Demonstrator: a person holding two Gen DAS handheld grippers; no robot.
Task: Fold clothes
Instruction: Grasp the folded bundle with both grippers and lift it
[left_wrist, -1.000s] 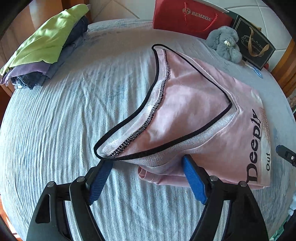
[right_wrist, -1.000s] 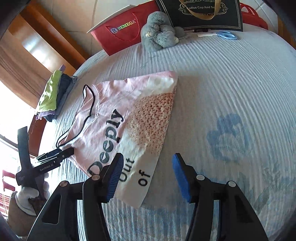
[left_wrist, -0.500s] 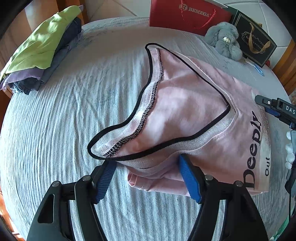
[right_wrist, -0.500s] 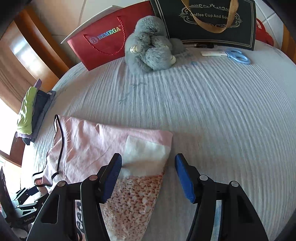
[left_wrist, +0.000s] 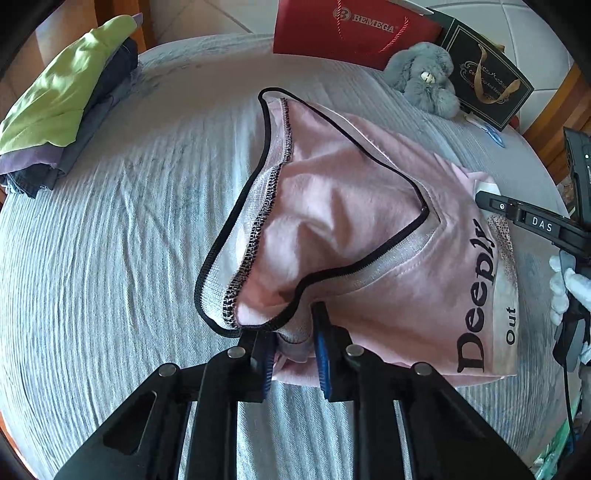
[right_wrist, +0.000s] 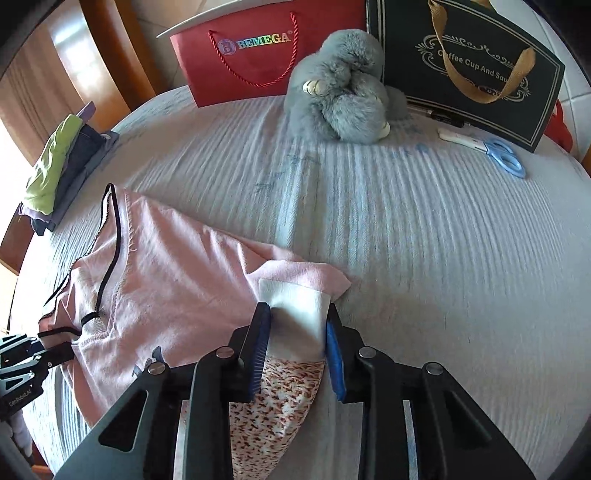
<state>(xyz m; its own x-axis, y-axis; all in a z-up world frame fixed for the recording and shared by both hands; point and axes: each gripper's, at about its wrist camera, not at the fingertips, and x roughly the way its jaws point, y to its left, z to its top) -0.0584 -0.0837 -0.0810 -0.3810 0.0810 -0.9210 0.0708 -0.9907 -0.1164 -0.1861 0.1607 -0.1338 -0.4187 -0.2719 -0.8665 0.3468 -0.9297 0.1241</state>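
Observation:
A pink T-shirt (left_wrist: 351, 221) with black neck trim and the print "Deeply Out" lies folded on the pale blue striped cover (left_wrist: 110, 240). My left gripper (left_wrist: 294, 354) is closing, its blue pads pinching a bunch of shirt fabric just below the neckline. In the right wrist view the shirt (right_wrist: 177, 280) stretches to the left. My right gripper (right_wrist: 295, 350) is closing on its white and speckled printed corner, which fills the gap between the pads. Each gripper shows at the edge of the other's view: the right gripper's body (left_wrist: 532, 221) and the left gripper's tip (right_wrist: 37, 358).
A stack of folded clothes (left_wrist: 62, 107) with a green top sits at the far left edge. Along the back stand a red paper bag (left_wrist: 351, 33), a grey plush toy (right_wrist: 343, 96) and a dark gift bag (right_wrist: 465, 62). Blue scissors (right_wrist: 498, 155) lie beside them.
The left jaws have closed from wide open onto the fabric near the neckline. The right gripper has travelled across the shirt to its printed corner and closed on it.

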